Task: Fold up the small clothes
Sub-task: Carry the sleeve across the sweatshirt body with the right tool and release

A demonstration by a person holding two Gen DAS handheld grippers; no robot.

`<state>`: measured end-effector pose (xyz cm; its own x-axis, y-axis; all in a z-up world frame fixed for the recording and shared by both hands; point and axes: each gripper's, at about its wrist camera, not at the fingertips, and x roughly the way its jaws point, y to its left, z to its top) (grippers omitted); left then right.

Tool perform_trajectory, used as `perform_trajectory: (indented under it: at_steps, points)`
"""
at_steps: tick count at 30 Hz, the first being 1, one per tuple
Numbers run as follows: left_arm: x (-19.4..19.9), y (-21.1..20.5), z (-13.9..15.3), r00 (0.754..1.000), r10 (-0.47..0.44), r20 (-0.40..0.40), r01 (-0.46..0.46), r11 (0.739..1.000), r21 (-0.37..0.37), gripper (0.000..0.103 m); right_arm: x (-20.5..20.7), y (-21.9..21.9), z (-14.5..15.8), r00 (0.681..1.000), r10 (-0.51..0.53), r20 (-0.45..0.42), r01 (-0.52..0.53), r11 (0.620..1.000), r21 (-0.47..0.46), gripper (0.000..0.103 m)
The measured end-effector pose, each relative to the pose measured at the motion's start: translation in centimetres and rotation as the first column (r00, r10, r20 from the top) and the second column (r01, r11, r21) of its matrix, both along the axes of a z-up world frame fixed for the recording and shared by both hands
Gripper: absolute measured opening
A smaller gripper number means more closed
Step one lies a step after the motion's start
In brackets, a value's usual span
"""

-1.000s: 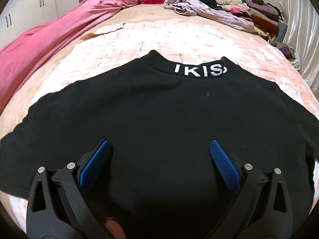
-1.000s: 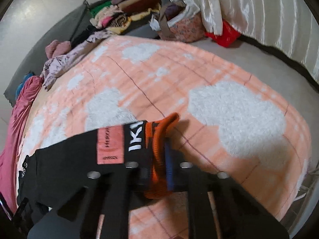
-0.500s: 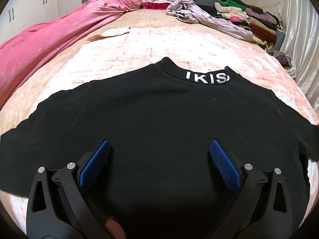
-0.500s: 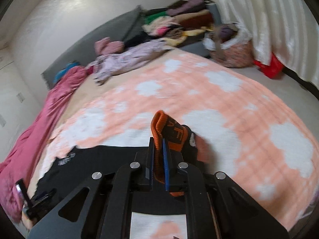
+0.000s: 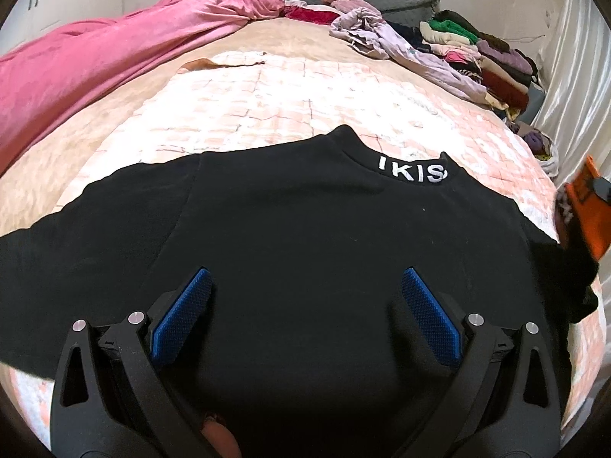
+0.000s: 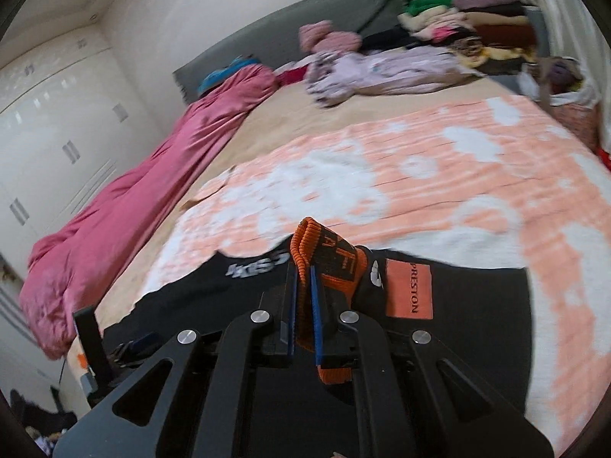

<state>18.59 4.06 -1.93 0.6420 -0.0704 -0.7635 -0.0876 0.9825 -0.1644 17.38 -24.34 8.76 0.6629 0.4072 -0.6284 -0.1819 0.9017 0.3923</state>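
Left wrist view: your left gripper (image 5: 305,307) hangs over the lower back of the black sweatshirt (image 5: 305,236), its blue pads (image 5: 429,322) spread wide with nothing between them. The sweatshirt lies flat, back up, on the peach-and-white blanket (image 5: 267,107), collar away from you, white lettering (image 5: 412,171) on the collar. At the right edge, the orange cuff (image 5: 586,210) of the right sleeve is lifted above the blanket. A pink duvet (image 5: 95,65) runs along the left side of the bed; a pile of clothes (image 5: 477,53) sits at the far right.

Right wrist view: your right gripper (image 6: 303,294) is clenched on the orange ribbed cuff (image 6: 305,244), which stands up between the pads. The black sleeve hangs below it, over the sweatshirt body. An orange patch (image 6: 408,290) on the garment lies just right of the fingers. This frame is motion-blurred.
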Motion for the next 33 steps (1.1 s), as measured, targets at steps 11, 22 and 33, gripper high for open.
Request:
perform_trajectory:
  at_steps: [11, 22, 33]
  points:
    - [-0.3, -0.5, -0.2, 0.999, -0.048, -0.005, 0.048, 0.998, -0.036, 0.094, 2.4, 9.1, -2.4, 0.983, 0.168, -0.07, -0.167, 0.986, 0.017, 0.009]
    - [0.0, -2.3, -0.4, 0.991, -0.132, 0.002, 0.131, 0.98, -0.148, 0.069, 2.3, 7.8, -3.0, 0.989, 0.135, -0.06, -0.136, 0.991, 0.003, 0.009]
    - [1.5, -6.9, -1.2, 0.981, -0.193, -0.012, 0.186, 0.962, -0.198, 0.019, -0.3, 0.3, -3.8, 0.998, -0.043, -0.044, 0.044, 0.999, 0.026, 0.009]
